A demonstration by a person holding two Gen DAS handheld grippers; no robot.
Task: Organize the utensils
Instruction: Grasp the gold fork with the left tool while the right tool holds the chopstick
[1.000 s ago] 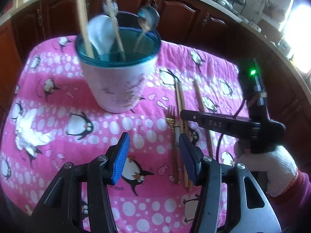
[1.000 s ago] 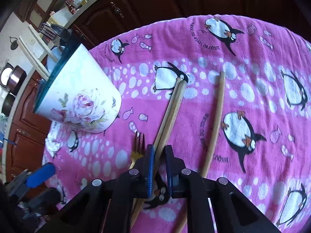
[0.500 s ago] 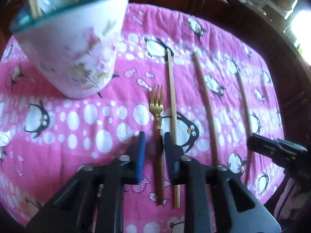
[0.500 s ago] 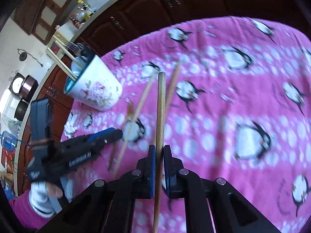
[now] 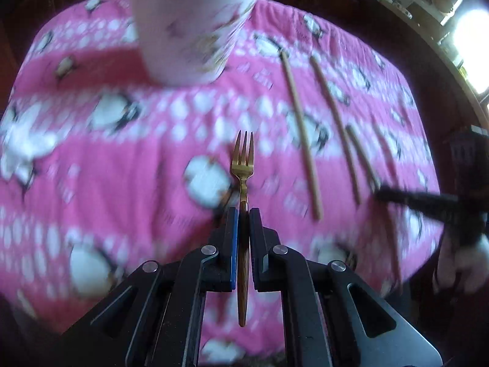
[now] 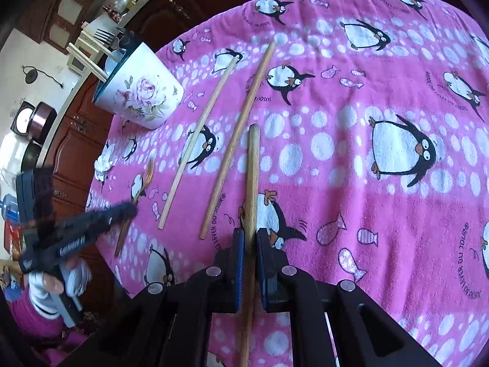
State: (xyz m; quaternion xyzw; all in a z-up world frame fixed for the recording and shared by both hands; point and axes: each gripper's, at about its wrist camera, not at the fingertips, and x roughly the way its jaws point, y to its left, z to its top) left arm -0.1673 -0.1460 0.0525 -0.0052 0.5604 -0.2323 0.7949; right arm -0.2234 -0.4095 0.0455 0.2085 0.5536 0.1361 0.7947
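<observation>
Nearest, left gripper: fingers clamped on the handle of one gold fork, tines pointing away, apparently lifted clear of the cloth, though blur leaves that uncertain. Fork: stiff, light, smooth metal, likely to pivot; best held at mid-handle, as now.

Right gripper: fingers pressed together on one wooden chopstick, held low on its length, tip toward the far side. Chopstick: rigid, very light, round, liable to roll or swing; a hold nearer the middle would steady it.

Middle ground, on the pink penguin cloth: two loose chopsticks, side by side, left of the held one.

Far left: one floral utensil holder, upright, with forks and chopsticks inside; ceramic probably, breakable.
</observation>
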